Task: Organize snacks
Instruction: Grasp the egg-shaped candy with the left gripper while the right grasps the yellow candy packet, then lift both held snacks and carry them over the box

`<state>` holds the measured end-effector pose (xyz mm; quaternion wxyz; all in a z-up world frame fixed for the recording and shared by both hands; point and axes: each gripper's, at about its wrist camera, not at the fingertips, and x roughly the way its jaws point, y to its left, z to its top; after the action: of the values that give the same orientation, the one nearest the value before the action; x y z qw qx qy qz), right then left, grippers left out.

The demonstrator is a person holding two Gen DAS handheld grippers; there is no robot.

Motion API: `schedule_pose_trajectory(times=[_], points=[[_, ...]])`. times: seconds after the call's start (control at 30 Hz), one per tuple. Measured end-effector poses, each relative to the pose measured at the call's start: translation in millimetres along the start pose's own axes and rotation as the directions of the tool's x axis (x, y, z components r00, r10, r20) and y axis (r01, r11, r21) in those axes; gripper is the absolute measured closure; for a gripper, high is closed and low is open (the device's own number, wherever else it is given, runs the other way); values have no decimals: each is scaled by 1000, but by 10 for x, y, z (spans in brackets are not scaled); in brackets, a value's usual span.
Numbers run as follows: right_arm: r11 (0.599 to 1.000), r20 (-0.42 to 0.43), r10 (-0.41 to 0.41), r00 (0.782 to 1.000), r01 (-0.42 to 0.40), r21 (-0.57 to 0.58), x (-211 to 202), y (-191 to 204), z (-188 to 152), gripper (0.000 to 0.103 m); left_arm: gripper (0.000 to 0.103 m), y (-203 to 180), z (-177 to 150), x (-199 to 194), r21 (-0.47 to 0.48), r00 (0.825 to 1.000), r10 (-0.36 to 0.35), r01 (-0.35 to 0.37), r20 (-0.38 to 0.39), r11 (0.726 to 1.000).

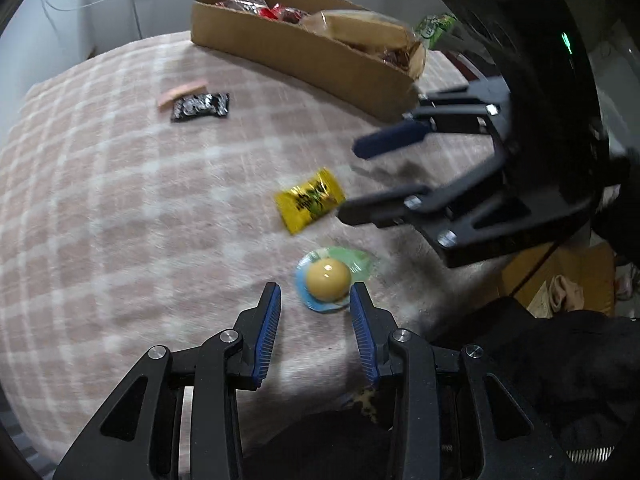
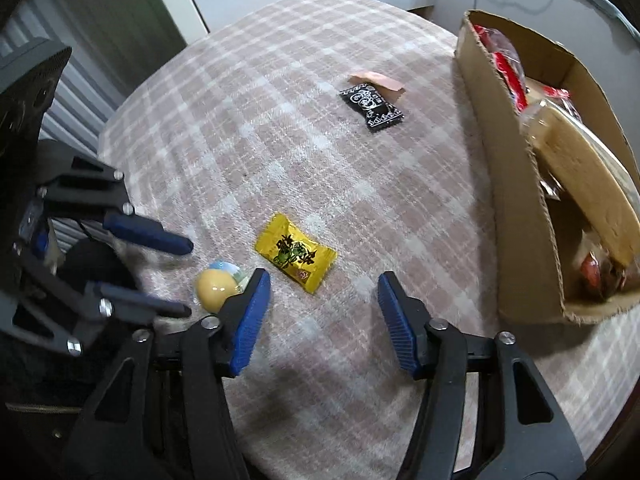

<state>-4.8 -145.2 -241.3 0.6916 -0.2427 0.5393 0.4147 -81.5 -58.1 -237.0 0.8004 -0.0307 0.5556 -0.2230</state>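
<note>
A yellow snack packet (image 2: 296,258) lies flat on the pink checked cloth (image 2: 280,120), just beyond my right gripper (image 2: 323,280), which is open with nothing between its blue pads. A small jelly cup (image 1: 326,280) with a yellow dome sits just ahead of my left gripper (image 1: 315,292), close to its right fingertip (image 1: 358,292). The left jaws stand apart and hold nothing. In the left wrist view the right gripper (image 1: 352,180) hovers beside the yellow packet (image 1: 310,200). The right wrist view shows the left gripper (image 2: 185,279) next to the jelly cup (image 2: 214,290).
A long cardboard box (image 1: 300,60) with several wrapped snacks stands at the far side of the cloth, at the right (image 2: 520,200) in the right wrist view. A black packet (image 1: 200,106) and a pink packet (image 1: 182,92) lie together mid-cloth. The cloth's edge drops off near both grippers.
</note>
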Motion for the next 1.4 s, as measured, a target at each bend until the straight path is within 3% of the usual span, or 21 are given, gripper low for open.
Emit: schedule_pose_trajectory(times=[0.53,0.8,0.97,1.2,1.4], points=[[993,-39,30,999,-34,-113,219,98,204,49,71,-93,0,205,27,997,60,-61,54,998],[997,-35,0,999,-3,-77,209,4,229,80,73,40,-76,103,-7,994,84,-84,64,996],[1000,-7,2,1000,-2,26,156,-134,166,92,74,177,-41,74,-42,995,80,-77,62,996],[978,45,23,999,-32,204,74,-317,32,92,75,292,75,85,-80,994,86,-81,61,993],[956,102,26,994,-55,290,-105,-411,-16,92,75,393,143,8,-114,993,93,-85,68,990]])
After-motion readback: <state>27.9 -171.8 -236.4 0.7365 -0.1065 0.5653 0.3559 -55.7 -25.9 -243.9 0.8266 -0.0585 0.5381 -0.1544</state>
